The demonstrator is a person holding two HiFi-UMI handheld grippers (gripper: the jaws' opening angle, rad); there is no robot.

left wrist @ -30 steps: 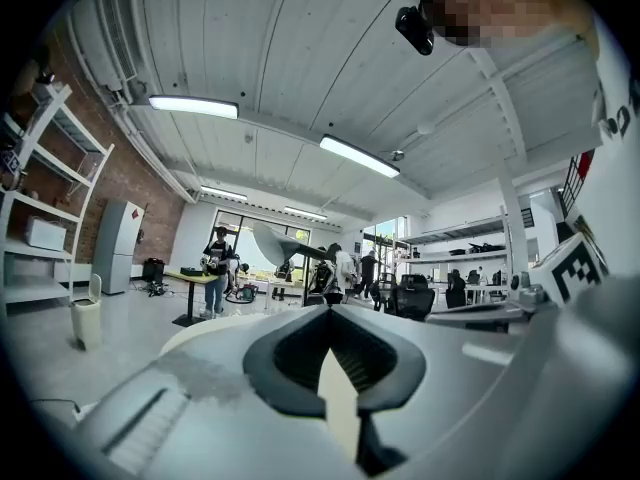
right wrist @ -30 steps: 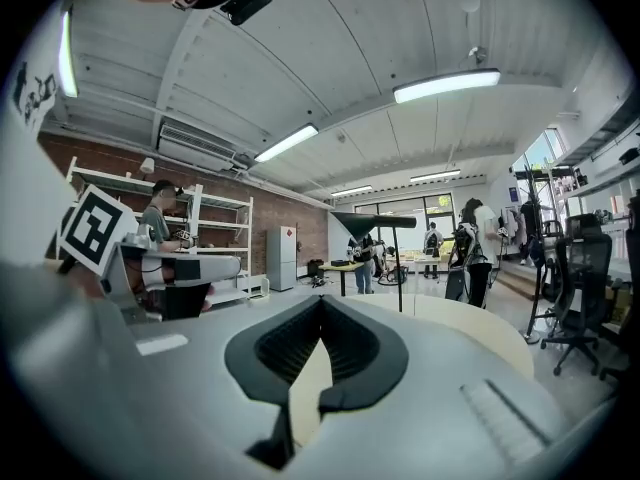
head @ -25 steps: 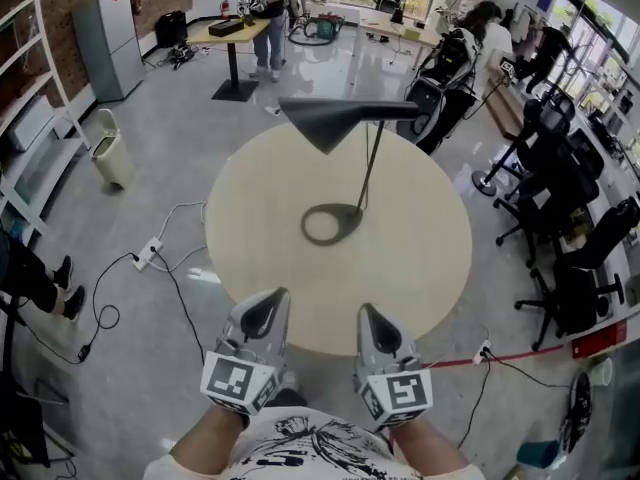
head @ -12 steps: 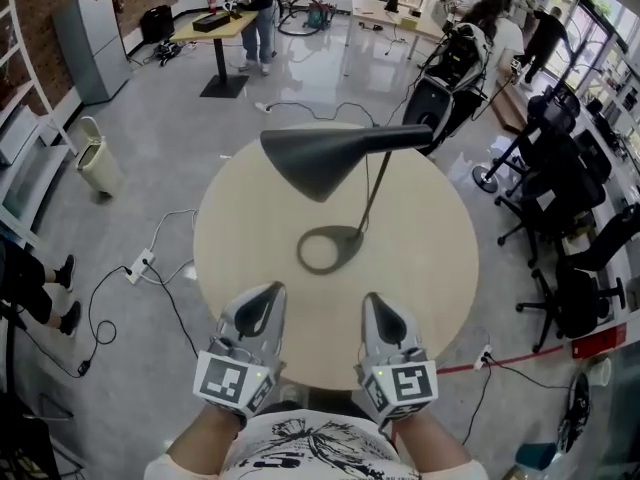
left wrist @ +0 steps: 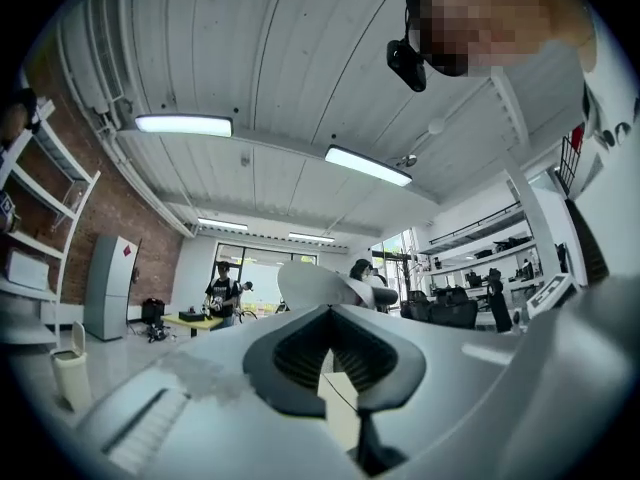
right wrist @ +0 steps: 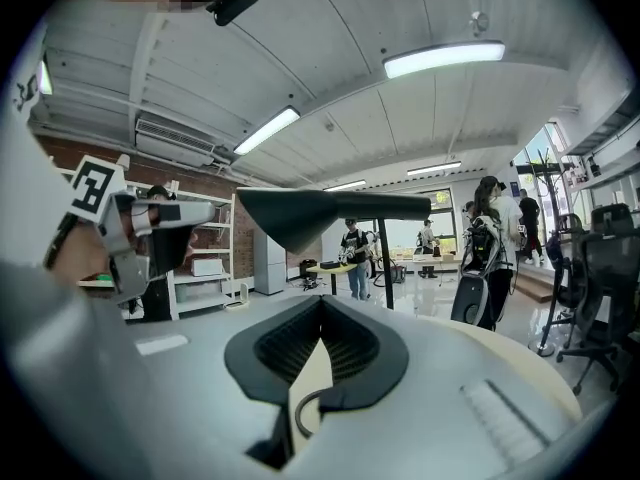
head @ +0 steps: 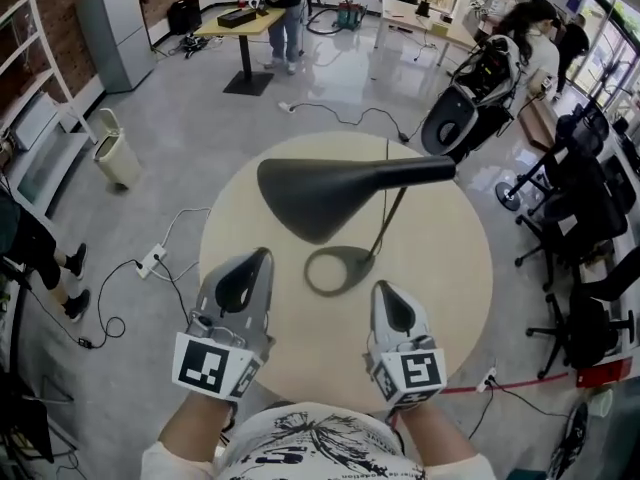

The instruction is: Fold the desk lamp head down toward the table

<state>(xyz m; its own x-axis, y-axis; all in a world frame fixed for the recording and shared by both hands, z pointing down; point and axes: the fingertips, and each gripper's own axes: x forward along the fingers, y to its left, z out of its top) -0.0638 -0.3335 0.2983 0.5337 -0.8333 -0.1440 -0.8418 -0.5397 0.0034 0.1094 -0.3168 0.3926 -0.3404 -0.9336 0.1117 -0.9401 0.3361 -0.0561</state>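
A dark grey desk lamp stands on the round beige table (head: 440, 298). Its cone-shaped head (head: 320, 196) lies level, pointing left, above a ring base (head: 338, 270) on a thin slanted stem (head: 392, 218). My left gripper (head: 262, 258) is shut and empty, raised just below the left part of the lamp head, not touching it. Over the table's near edge my right gripper (head: 383, 290) is shut and empty, right of the base. The head (right wrist: 300, 216) shows above the right gripper (right wrist: 320, 300) in the right gripper view. It (left wrist: 312, 282) shows beyond the left gripper (left wrist: 330, 310) in the left gripper view.
Office chairs (head: 585, 218) crowd the floor to the right. A power strip and cables (head: 152, 260) lie left of the table, with a small bin (head: 118, 158) and shelving (head: 35, 128) further left. People stand at desks (head: 245, 20) far behind.
Both grippers have moved forward over the table toward the lamp, the left one further and higher. The lamp now looks larger and nearer; its head has not tilted.
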